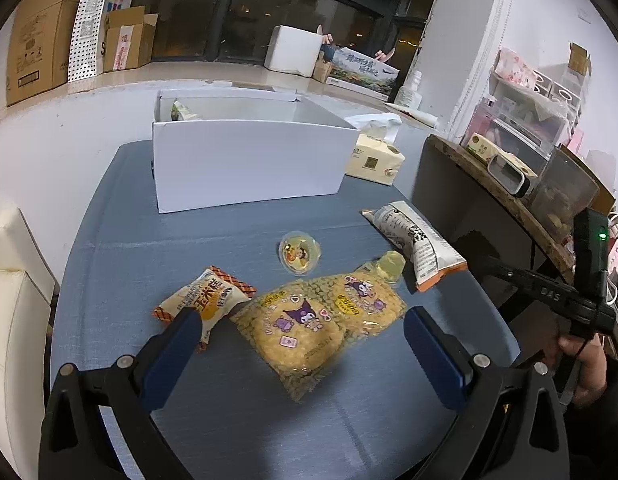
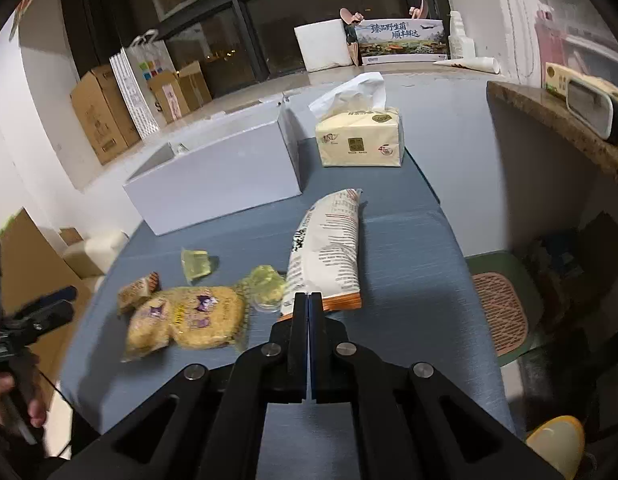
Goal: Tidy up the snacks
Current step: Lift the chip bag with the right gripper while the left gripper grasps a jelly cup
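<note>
Snacks lie loose on my blue table [image 1: 121, 248], short of the white box [image 1: 249, 160]: two crinkly clear packs of yellow puffed cakes [image 1: 301, 328] overlapping, a glossy corn-cake pouch [image 1: 205, 300], a round jelly cup [image 1: 299, 255], and a long paper-look bag [image 2: 327, 252]. My left gripper [image 1: 301, 332] is spread wide, the cake packs lying between its blue pads, the left pad [image 1: 177, 340] over the pouch's corner. My right gripper [image 2: 309, 308] is pressed closed on nothing, its tip at the long bag's orange end. One snack pokes up inside the box. A tissue pack [image 2: 359, 136] sits beside the box; bare cloth lies near me.
</note>
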{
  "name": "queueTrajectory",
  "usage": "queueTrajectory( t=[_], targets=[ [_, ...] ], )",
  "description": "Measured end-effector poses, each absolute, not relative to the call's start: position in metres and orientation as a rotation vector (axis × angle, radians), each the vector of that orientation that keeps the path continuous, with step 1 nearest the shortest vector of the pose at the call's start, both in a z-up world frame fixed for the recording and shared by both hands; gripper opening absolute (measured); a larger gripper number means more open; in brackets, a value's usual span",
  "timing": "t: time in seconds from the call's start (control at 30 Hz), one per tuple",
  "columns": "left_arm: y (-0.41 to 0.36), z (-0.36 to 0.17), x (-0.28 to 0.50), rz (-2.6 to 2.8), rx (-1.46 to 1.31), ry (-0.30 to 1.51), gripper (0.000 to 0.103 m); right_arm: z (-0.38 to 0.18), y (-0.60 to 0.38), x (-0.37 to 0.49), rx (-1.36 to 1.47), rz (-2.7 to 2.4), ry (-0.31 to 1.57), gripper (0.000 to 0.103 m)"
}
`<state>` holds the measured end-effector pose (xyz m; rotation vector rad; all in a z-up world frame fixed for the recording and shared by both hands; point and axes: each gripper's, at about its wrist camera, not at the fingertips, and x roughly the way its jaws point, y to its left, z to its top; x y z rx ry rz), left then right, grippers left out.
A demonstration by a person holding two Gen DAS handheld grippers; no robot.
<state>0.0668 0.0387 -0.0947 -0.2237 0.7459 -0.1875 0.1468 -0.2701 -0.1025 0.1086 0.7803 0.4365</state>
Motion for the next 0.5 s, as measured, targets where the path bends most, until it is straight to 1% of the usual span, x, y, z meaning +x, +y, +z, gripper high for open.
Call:
queueTrajectory(
  t=[0.23, 0.27, 0.33, 0.37, 0.4, 0.5],
  targets=[
    [0.047, -0.105, 0.072, -0.166, -0.238, 0.771, 0.103, -0.096, -0.272, 0.139, 0.106, 0.458, 0.76, 0.0],
    [0.048, -0.106, 0.072, -0.169, -0.242, 0.773, 0.103, -0.097, -0.271, 0.144, 0.101, 0.451, 0.763, 0.004],
    [0.047, -0.106, 0.071, -0.166, -0.23, 0.77, 0.103, -0.098, -0.271, 0.154, 0.087, 0.394, 0.771, 0.041],
    [0.046, -0.106, 0.071, -0.166, -0.226, 0.768, 0.103, -0.097, -0.27, 0.161, 0.086, 0.368, 0.763, 0.092],
    [0.046, -0.106, 0.071, -0.167, -0.225, 0.769, 0.103, -0.097, -0.27, 0.167, 0.089, 0.356, 0.753, 0.103],
    [0.045, -0.107, 0.073, -0.17, -0.225, 0.774, 0.103, -0.099, -0.26, 0.196, 0.064, 0.347, 0.758, 0.103]
  ],
)
